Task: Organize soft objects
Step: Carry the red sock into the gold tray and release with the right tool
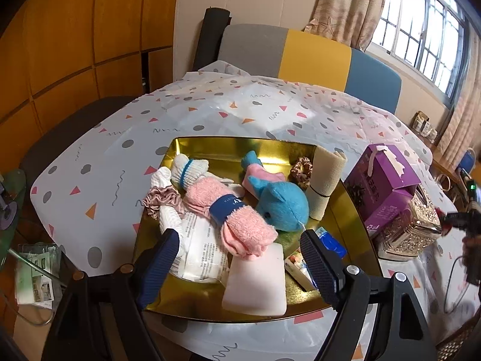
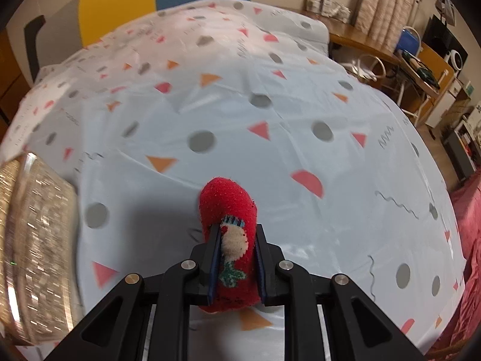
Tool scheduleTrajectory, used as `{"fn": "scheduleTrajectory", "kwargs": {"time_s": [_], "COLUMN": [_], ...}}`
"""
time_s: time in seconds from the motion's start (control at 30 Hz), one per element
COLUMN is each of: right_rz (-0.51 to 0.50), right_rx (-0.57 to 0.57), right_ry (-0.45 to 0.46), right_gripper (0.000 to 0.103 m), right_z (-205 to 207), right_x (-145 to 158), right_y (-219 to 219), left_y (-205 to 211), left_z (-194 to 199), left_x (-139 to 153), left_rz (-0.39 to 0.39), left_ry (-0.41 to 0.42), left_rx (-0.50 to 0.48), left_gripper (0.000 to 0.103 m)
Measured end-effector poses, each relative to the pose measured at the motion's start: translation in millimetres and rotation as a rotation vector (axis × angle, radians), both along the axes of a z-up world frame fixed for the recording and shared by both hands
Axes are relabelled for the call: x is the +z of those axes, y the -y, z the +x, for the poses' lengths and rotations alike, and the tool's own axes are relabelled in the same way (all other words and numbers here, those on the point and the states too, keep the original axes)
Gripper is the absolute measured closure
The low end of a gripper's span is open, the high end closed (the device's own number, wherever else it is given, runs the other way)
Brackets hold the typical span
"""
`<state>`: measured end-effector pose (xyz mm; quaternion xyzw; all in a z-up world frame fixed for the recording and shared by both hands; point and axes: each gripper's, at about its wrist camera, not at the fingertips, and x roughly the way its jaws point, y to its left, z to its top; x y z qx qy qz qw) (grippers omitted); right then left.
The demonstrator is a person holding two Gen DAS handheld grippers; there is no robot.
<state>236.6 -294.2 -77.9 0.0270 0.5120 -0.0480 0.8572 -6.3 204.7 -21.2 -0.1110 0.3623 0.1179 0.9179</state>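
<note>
In the left wrist view a gold tray [image 1: 348,207] holds a blue plush toy [image 1: 282,201], a pink rolled sock with a blue band [image 1: 231,216], a white rolled sock [image 1: 189,168], two scrunchies [image 1: 301,171], a beige rolled cloth [image 1: 324,177], a white sponge block [image 1: 258,279] and a white packet [image 1: 204,255]. My left gripper [image 1: 237,264] is open over the tray's near side, empty. My right gripper [image 2: 236,252] is shut on a red fuzzy sock [image 2: 228,207] just above the patterned tablecloth [image 2: 240,138]; it also shows at the far right of the left wrist view [image 1: 451,219].
A purple box [image 1: 381,180] and a shiny gold tissue box [image 1: 412,225] stand right of the tray; the tissue box also shows blurred in the right wrist view [image 2: 33,240]. A grey, yellow and blue chair [image 1: 312,54] stands behind the table. Desks and clutter lie beyond the table's right side.
</note>
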Motion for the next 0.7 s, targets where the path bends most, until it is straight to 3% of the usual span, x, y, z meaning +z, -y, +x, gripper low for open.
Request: {"fn": "scheduleTrajectory", "kwargs": {"time_s": [0.43, 0.7], "right_rz": [0.08, 0.134], "right_rx": [0.14, 0.314], "right_ry": [0.167, 0.286], "right_gripper": [0.084, 0.084], "right_z": [23.4, 11.4], "right_x": [87.4, 141.6], "right_y": [-62.7, -133.2], "left_y": [6.6, 6.6], "left_z": [1.7, 1.2], "left_x": [-3.8, -4.1], "left_rz": [0.003, 0.006], "left_ry": [-0.02, -0.022], "left_rx": [-0.025, -0.022], "left_gripper": [0.019, 0.018]}}
